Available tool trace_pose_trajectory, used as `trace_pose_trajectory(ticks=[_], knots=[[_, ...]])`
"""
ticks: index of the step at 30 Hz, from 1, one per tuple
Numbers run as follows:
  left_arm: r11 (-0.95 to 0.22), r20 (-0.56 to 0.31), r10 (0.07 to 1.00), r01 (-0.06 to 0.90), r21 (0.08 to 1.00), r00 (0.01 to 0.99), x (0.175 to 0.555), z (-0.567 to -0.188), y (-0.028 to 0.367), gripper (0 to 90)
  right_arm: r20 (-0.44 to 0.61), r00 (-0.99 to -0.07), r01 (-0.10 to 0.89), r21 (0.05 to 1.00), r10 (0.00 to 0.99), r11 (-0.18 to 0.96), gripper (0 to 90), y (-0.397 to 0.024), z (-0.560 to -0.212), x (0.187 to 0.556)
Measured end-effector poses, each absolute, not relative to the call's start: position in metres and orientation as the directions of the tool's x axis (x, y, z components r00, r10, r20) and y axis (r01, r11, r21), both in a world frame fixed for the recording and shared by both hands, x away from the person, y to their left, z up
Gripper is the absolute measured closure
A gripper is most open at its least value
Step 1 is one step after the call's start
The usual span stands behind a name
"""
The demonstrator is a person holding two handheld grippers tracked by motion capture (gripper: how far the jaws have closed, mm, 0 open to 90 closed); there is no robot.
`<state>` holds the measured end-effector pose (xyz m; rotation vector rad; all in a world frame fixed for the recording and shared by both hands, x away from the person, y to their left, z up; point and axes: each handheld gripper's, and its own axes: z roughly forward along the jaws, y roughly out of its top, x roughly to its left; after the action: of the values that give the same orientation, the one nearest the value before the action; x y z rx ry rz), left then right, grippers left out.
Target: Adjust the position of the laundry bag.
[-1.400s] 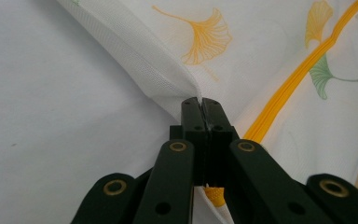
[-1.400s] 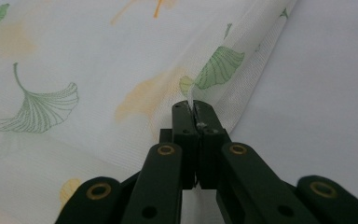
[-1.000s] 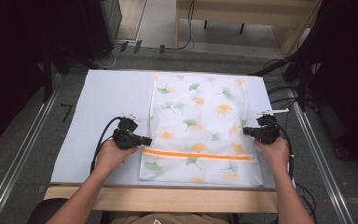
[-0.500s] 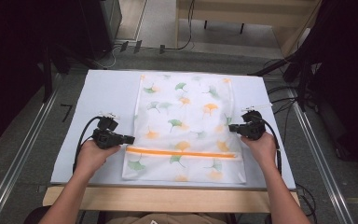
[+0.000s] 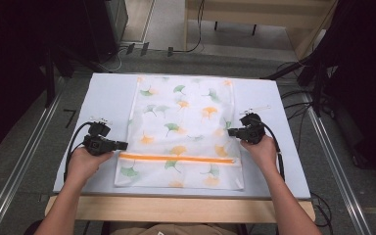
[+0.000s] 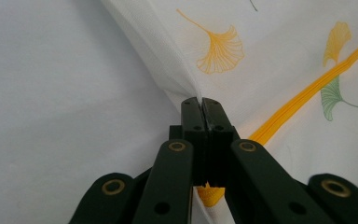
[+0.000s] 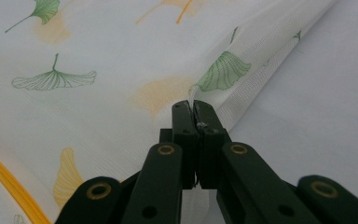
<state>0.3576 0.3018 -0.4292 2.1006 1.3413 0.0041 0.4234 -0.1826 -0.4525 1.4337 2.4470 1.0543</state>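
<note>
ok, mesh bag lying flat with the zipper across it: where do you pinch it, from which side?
Judging by its pose, take the mesh bag by its two long side edges, just above the orange zipper. It lies flat, so only the edges offer a fold to pinch. Come in level from outside, as the left gripper and right gripper do, each shut on an edge fold.

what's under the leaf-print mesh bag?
The pale table cover lies under the mesh bag and shows all round it. The bag lies flat; whether anything is inside or beneath it cannot be seen through the fabric.
</note>
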Motion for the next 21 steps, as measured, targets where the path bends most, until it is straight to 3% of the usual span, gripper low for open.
trace_pose_trajectory(ticks=[5, 6, 9, 10, 14, 21], knots=[[-0.253, -0.371, 0.804, 0.832, 0.493, 0.465, 0.359, -0.431, 0.302, 88.1, 0.197, -0.55, 0.722, 0.602, 0.812, 0.342, 87.4, -0.18, -0.456, 0.425], [-0.25, -0.381, 0.798, 0.831, 0.497, 0.468, 0.358, -0.429, 0.301, 80.0, 0.192, -0.551, 0.718, 0.604, 0.812, 0.345, 83.0, -0.181, -0.456, 0.425], [-0.261, -0.352, 0.808, 0.822, 0.506, 0.473, 0.357, -0.428, 0.301, 72.1, 0.201, -0.545, 0.719, 0.611, 0.814, 0.331, 76.2, -0.183, -0.455, 0.425], [-0.248, -0.356, 0.807, 0.817, 0.521, 0.472, 0.356, -0.426, 0.302, 64.7, 0.188, -0.539, 0.715, 0.616, 0.821, 0.329, 68.3, -0.185, -0.454, 0.425], [-0.26, -0.336, 0.801, 0.793, 0.551, 0.496, 0.352, -0.421, 0.299, 51.3, 0.212, -0.541, 0.714, 0.627, 0.814, 0.311, 62.5, -0.191, -0.45, 0.422], [-0.284, -0.316, 0.789, 0.77, 0.572, 0.526, 0.349, -0.416, 0.29, 43.6, 0.226, -0.546, 0.708, 0.639, 0.807, 0.3, 59.9, -0.194, -0.445, 0.416]])
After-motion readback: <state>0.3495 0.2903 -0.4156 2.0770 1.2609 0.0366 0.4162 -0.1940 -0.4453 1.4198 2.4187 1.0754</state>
